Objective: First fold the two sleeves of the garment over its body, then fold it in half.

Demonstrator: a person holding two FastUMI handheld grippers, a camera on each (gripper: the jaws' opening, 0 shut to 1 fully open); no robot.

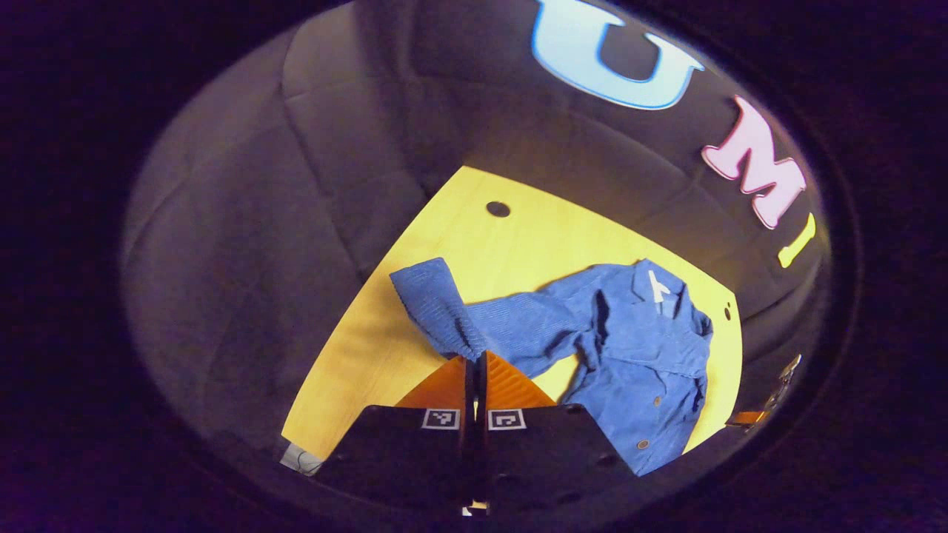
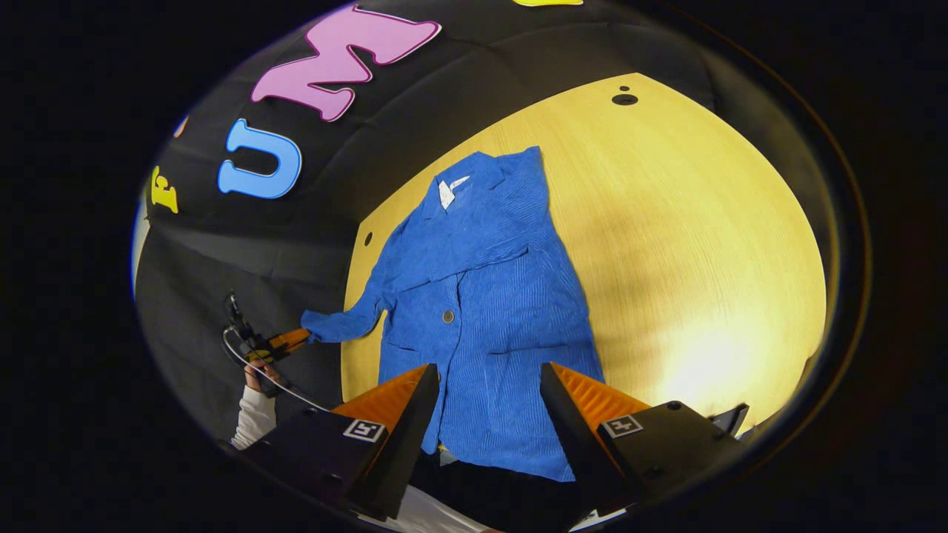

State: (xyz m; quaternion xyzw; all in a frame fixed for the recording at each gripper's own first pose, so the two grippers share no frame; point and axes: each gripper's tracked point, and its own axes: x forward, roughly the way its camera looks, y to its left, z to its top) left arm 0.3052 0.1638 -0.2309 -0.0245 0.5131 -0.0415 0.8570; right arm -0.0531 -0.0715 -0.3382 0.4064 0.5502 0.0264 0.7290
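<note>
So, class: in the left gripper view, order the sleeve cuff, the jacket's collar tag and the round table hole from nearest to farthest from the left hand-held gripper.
1. Sleeve cuff: pinched at the left hand-held gripper.
2. Collar tag: far right, on the jacket.
3. Table hole: at the far table edge.

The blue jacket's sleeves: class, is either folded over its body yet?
One is: a sleeve lies across the blue jacket. The other sleeve is pinched in the left hand-held gripper, stretched outward.
</note>
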